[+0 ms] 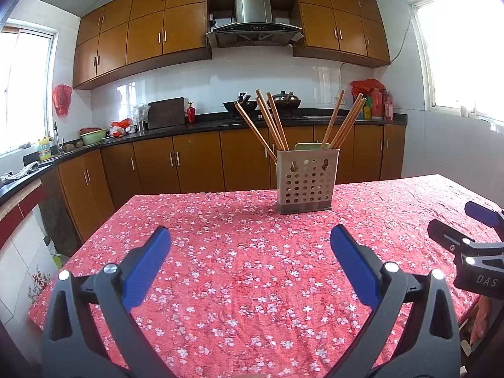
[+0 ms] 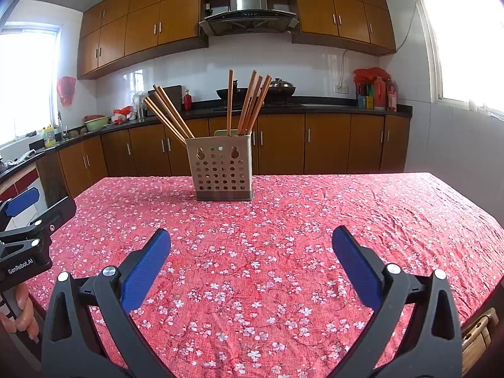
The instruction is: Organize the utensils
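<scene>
A beige perforated utensil holder (image 1: pixel 305 180) (image 2: pixel 220 170) stands upright near the far edge of the table. Several wooden chopsticks (image 1: pixel 271 123) (image 2: pixel 249 104) lean out of it in two bunches, one to the left and one to the right. My left gripper (image 1: pixel 250 236) hovers open over the cloth, well short of the holder, nothing between its blue pads. My right gripper (image 2: pixel 251 237) is likewise open and empty, also in front of the holder. Each gripper shows at the other view's side edge, the right one (image 1: pixel 472 239) and the left one (image 2: pixel 28 220).
The table wears a red floral tablecloth (image 1: pixel 252 283) (image 2: pixel 283 252). Behind it runs a dark kitchen counter (image 1: pixel 204 123) with a wok, bottles and bowls, under wooden cabinets. A hand (image 2: pixel 22 312) holds the left gripper's handle. A wooden chair (image 2: pixel 478 337) sits at the table's right corner.
</scene>
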`<state>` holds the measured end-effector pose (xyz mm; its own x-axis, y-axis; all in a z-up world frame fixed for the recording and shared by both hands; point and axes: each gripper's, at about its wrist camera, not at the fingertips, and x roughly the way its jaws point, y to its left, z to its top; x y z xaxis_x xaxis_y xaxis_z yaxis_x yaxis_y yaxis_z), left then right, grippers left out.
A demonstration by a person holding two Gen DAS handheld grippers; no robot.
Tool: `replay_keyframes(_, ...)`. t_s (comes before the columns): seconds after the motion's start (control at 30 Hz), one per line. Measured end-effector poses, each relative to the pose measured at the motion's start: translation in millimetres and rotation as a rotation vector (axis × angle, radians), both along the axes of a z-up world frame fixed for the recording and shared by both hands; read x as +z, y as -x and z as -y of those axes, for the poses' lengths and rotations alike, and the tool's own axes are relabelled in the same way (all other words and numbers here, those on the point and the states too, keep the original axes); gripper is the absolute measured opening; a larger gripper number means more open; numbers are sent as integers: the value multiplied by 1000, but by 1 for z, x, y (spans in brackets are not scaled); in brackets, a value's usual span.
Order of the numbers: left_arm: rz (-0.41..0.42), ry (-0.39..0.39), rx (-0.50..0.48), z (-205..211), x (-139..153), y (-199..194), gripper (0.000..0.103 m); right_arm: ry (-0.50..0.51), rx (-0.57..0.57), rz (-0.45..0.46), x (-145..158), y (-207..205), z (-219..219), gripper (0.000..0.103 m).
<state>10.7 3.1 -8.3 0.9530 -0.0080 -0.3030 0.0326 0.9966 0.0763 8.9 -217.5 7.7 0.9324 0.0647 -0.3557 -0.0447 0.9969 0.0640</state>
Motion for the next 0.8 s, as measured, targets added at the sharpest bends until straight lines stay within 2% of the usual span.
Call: replay_keyframes(0.8,-10,3,2,3,-2,-3,99,-5,2,-5,-2,-1,-1,101)
